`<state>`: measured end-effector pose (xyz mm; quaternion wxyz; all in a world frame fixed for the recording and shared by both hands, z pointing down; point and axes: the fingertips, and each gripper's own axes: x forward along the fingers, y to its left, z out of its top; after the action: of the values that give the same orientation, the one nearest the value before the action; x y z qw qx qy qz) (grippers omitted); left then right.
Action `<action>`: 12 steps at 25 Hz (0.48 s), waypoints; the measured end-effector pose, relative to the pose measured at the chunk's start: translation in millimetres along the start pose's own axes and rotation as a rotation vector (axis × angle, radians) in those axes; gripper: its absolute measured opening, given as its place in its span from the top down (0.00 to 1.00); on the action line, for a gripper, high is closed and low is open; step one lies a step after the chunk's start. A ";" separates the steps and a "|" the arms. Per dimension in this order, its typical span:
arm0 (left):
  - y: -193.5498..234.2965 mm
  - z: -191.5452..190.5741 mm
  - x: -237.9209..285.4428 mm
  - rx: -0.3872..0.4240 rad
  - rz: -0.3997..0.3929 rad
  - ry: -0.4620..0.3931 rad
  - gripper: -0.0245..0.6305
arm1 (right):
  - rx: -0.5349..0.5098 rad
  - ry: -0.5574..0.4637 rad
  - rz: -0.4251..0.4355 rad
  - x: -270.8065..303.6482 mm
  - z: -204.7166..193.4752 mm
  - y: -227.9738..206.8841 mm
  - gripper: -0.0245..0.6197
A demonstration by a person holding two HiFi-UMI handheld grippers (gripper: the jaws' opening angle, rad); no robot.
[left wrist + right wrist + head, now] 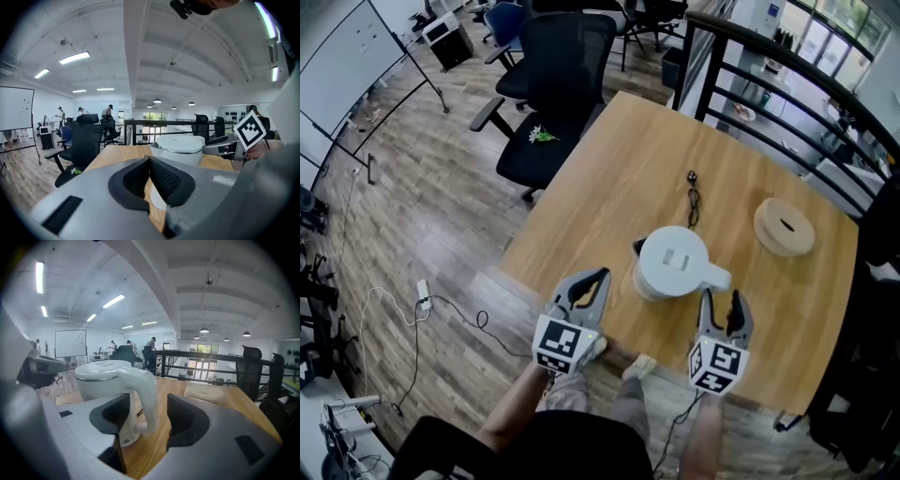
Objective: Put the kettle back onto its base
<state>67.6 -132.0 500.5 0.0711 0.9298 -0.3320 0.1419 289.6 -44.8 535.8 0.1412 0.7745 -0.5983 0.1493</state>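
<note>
At the near edge of the wooden desk [609,178], the left hand-held gripper [598,277] hovers with its jaws drawn together at the tips and nothing between them. To its right, the right hand-held gripper [722,298] has its jaws set wide. In the right gripper view the kettle's handle stands in the gap between the pads, with clear space at either side, so the pads do not press on it.

Just beyond both grippers the white kettle [672,261] stands upright on the desk, lid closed, handle turned toward the right hand-held gripper and spout pointing away to the left. Behind it a thin black cord [693,199] lies on the wood, its plug end farthest from the kettle. Off to the right and well apart from the kettle lies a round tan disc [785,226] with a dark slot in its top — flat on the desk, nothing on it. Past the far left edge stands a black office chair [553,94], and a black railing [787,84] runs along the far right side.
</note>
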 end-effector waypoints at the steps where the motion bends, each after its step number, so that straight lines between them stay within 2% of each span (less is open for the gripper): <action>1: -1.2 5.4 -1.2 0.003 -0.005 -0.006 0.96 | 0.001 -0.003 -0.004 -3.9 3.8 -0.3 0.58; 12: -8.0 66.7 -13.2 0.042 -0.054 -0.104 0.96 | 0.000 -0.101 -0.058 -43.5 52.3 -3.7 0.69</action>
<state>77.4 -133.1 432.8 0.0381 0.9459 -0.3069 0.0981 286.0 -26.2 470.4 0.1150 0.7981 -0.5819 0.1060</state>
